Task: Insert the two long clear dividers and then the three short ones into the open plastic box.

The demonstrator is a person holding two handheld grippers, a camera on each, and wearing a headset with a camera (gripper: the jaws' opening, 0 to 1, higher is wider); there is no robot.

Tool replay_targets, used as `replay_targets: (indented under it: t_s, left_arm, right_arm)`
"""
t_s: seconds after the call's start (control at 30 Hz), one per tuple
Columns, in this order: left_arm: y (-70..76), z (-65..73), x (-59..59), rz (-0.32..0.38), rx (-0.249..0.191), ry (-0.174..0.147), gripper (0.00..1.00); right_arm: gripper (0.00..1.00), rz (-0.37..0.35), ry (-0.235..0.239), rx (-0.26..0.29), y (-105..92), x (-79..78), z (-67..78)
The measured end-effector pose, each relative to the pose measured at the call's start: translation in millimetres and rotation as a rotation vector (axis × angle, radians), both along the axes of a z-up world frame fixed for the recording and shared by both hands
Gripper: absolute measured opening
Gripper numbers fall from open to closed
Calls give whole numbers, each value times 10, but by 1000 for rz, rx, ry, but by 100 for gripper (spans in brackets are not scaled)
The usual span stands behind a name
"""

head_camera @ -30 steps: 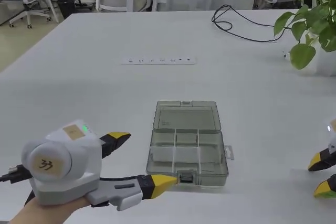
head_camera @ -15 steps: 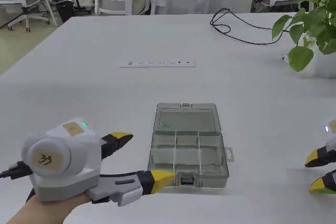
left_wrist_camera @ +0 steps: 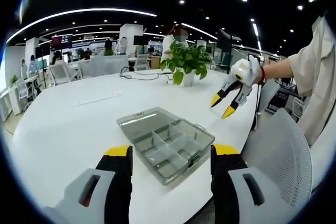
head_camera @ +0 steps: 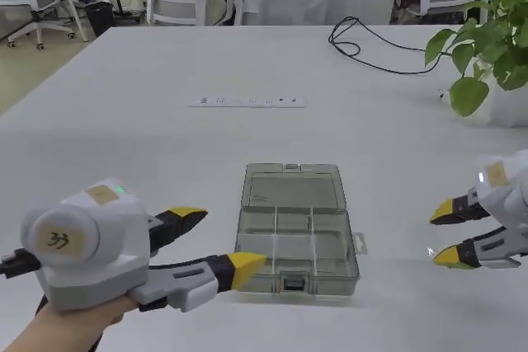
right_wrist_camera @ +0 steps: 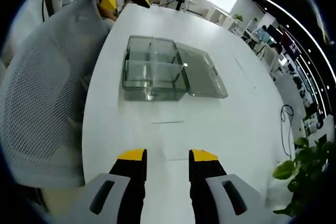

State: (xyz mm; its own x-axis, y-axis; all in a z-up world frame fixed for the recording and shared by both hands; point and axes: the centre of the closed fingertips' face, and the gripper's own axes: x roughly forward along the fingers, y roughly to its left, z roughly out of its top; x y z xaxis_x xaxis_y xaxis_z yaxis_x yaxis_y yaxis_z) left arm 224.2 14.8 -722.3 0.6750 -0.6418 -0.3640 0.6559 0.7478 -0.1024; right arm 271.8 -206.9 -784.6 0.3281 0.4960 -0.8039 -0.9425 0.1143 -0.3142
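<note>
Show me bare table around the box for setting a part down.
Widest free patch: table between the power strip and the open lid of the box. Also bare to the left of the box, past the left gripper. Tighter: the box's front left corner by the left gripper's jaws, and the far right near the plant and cable.

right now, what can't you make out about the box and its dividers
- Dividers in the box: clear on clear, too small in the head view to count.
- Box's front left corner: hidden behind a finger of the left gripper, head view.
- Thin line on the table, right gripper view: too faint to identify.
</note>
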Motion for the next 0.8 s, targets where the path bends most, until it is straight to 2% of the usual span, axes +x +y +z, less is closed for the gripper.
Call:
replay_targets:
  t_s: [0.3,0.37,0.53,0.7,0.8]
  left_arm:
    - [-33,48,17,28,-138,55,50]
    - [-42,50,22,29,-142,59,48]
    - [-58,55,43,29,-150,69,44]
    - [-97,68,60,28,-181,80,42]
    - [-144,87,63,24,-227,99,40]
  right_arm:
    - [32,76,-93,62,486,54,302]
    - [32,91,-107,85,590,80,339]
    - [32,131,-137,122,855,23,464]
    - [32,158,-166,143,1042,-19,536]
    - [32,168,-183,148,1141,-36,557]
